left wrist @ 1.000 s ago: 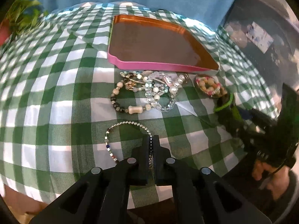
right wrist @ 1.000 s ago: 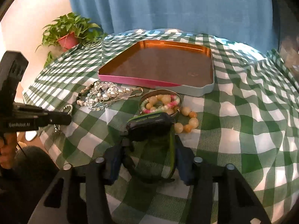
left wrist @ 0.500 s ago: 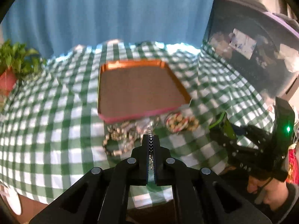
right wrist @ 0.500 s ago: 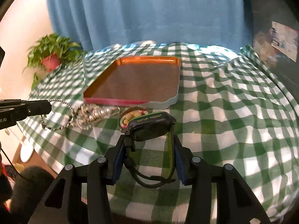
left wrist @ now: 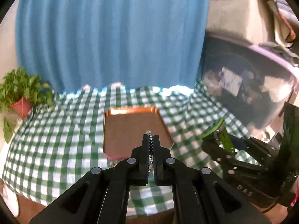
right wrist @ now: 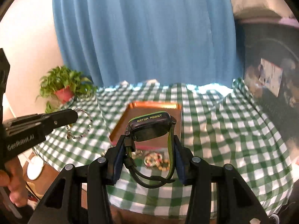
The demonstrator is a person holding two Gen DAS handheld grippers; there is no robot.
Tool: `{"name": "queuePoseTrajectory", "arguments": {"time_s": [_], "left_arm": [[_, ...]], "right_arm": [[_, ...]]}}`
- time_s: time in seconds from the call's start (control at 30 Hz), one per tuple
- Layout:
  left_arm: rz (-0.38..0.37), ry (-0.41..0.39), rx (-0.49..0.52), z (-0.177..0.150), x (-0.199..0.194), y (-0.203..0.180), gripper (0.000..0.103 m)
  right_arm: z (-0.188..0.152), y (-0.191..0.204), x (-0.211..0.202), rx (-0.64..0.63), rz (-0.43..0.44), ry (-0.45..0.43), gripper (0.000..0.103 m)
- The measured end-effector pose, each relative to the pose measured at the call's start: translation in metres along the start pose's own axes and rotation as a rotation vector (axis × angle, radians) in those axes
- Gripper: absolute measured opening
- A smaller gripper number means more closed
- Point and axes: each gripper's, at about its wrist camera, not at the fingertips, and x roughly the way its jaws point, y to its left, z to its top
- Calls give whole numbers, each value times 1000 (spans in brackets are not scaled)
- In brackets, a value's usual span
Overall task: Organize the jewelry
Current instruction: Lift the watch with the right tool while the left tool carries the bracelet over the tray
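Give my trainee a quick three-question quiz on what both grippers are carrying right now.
1. Multiple choice: what does the right gripper hold? A) a pearl necklace B) a black digital watch with a green-edged strap C) a potted plant
2. True or false: the silver beaded bracelet pinched in the left gripper lies flat on the green-and-white checked tablecloth.
3. Fill in: the copper-coloured rectangular tray with the pink rim holds ____ jewelry so far.

Key
1. B, its strap is clamped between the jaws.
2. False, it hangs in the air from the shut jaws.
3. No; the visible tray floor is bare, and more beaded pieces lie on the cloth in front of it.
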Motion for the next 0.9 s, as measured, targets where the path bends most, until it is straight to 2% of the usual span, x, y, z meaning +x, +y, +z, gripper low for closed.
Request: {"name": "queuePoseTrajectory", "arguments": {"time_s": [0.13, 0.27, 0.4, 0.5, 0.73, 0.83, 0.9], "left_arm": [[-24, -52, 12, 17, -6, 4, 3], [-47, -65, -2, 28, 12, 23, 3], [-59, -48, -47, 31, 48, 52, 3], [-109, -21, -112, 31, 76, 72, 3], [-105, 18, -124, 30, 137, 88, 3], [-175, 42, -151, 19, 166, 96, 3], [-178, 25, -153, 11, 180, 100, 3]], "right_arm": [[23, 10, -9, -20, -19, -38, 43], [39, 14, 0, -34, -55, -50, 43], [49, 14, 30, -36, -72, -22, 43], [53, 15, 63, -65, -78, -10, 43], [53, 1, 141, -65, -35, 75, 43], [46, -1, 166, -72, -25, 94, 43], [40, -1, 178, -75, -16, 84, 43]]}}
